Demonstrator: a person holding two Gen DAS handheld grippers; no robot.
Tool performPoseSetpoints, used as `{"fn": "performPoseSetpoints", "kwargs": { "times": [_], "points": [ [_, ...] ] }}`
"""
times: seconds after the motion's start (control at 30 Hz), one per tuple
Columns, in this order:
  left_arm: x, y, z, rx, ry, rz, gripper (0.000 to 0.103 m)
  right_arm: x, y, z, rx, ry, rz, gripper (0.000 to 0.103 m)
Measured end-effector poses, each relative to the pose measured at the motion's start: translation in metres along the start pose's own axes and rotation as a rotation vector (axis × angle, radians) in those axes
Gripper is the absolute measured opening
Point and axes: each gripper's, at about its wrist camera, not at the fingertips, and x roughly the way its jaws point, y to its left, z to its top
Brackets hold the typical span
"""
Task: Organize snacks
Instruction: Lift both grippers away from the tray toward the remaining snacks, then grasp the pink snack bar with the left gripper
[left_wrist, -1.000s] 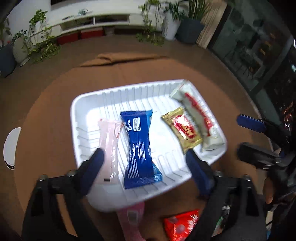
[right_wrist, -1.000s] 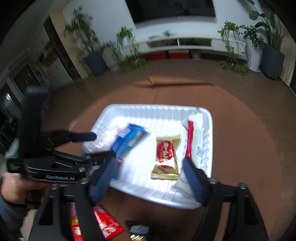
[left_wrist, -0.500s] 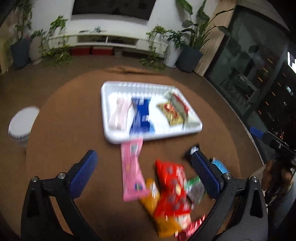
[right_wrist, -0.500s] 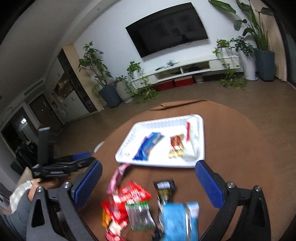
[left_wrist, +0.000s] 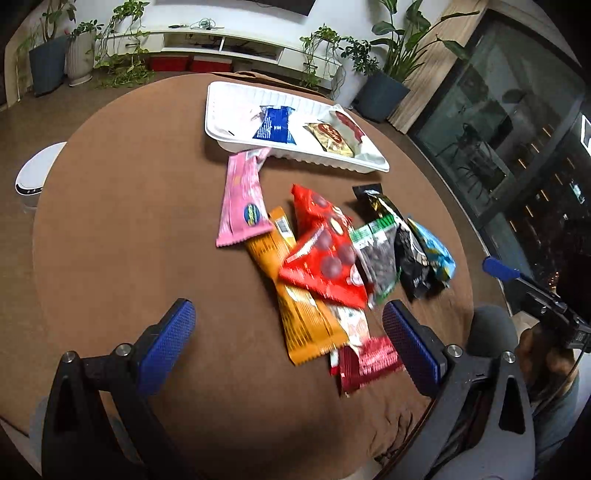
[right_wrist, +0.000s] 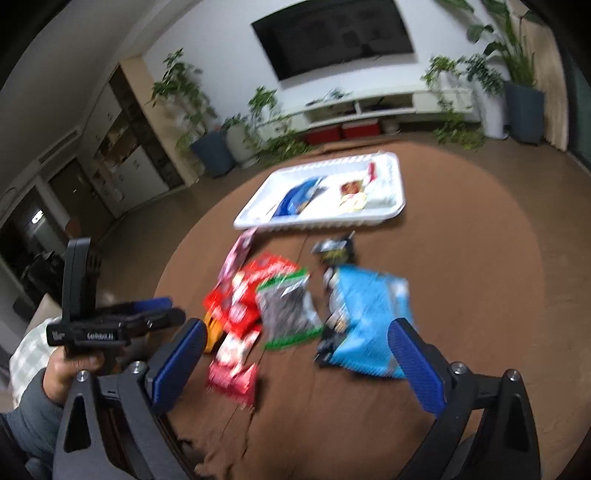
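A white tray (left_wrist: 221, 107) sits at the far side of the round brown table and holds a blue bar (left_wrist: 275, 125), a gold-and-red packet (left_wrist: 328, 136) and a white-and-red packet (left_wrist: 351, 127). Loose snacks lie nearer: a pink packet (left_wrist: 242, 201), an orange bar (left_wrist: 299, 306), a red bag (left_wrist: 321, 251), a green-topped bag (left_wrist: 376, 254) and a light blue bag (left_wrist: 432, 251). My left gripper (left_wrist: 291, 347) is open and empty, above the near end of the pile. My right gripper (right_wrist: 295, 362) is open and empty, near the light blue bag (right_wrist: 369, 325). The tray also shows in the right wrist view (right_wrist: 391, 162).
A white round bin (left_wrist: 37, 173) stands on the floor left of the table. Potted plants and a low TV shelf (left_wrist: 221, 40) line the far wall. The left gripper shows in the right wrist view (right_wrist: 110, 321). The table's cloth wrinkles at the near edge (left_wrist: 399, 424).
Both grippers have pulled back from the tray toward the near table edge. The loose snack pile now lies between and in front of the fingers. Both stayed open and empty.
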Motion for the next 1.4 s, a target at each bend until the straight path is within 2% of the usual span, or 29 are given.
{"fn": "performPoseSetpoints", "kwargs": {
  "times": [0.2, 0.33, 0.6, 0.8, 0.93, 1.2, 1.27, 1.3, 1.4],
  "points": [
    [0.008, -0.016, -0.02, 0.057, 0.016, 0.007, 0.103, 0.003, -0.005, -0.014, 0.059, 0.021, -0.006, 0.101],
    [0.01, -0.023, -0.017, 0.082, 0.012, 0.009, 0.103, 0.005, -0.006, -0.019, 0.063, 0.024, -0.032, 0.101],
    [0.005, -0.022, 0.014, 0.123, -0.006, 0.033, 0.103, 0.0, -0.019, -0.016, 0.084, 0.013, -0.083, 0.1],
    [0.003, 0.016, 0.055, 0.036, -0.015, 0.105, 0.103, -0.006, -0.031, -0.011, 0.105, -0.008, -0.107, 0.1],
    [0.022, 0.039, 0.089, -0.007, 0.037, 0.109, 0.103, -0.004, -0.036, -0.013, 0.126, 0.002, -0.105, 0.1],
    [0.078, 0.054, 0.131, -0.014, 0.149, 0.088, 0.101, 0.002, -0.035, -0.013, 0.122, 0.015, -0.099, 0.099],
    [0.091, 0.059, 0.136, -0.032, 0.174, 0.078, 0.093, 0.002, -0.036, -0.013, 0.122, 0.015, -0.099, 0.099],
    [0.095, 0.06, 0.136, -0.039, 0.177, 0.072, 0.084, 0.002, -0.037, -0.013, 0.123, 0.015, -0.101, 0.099],
    [0.105, 0.066, 0.136, -0.06, 0.195, 0.055, 0.083, 0.002, -0.039, -0.013, 0.129, 0.016, -0.103, 0.099]
  ]
}}
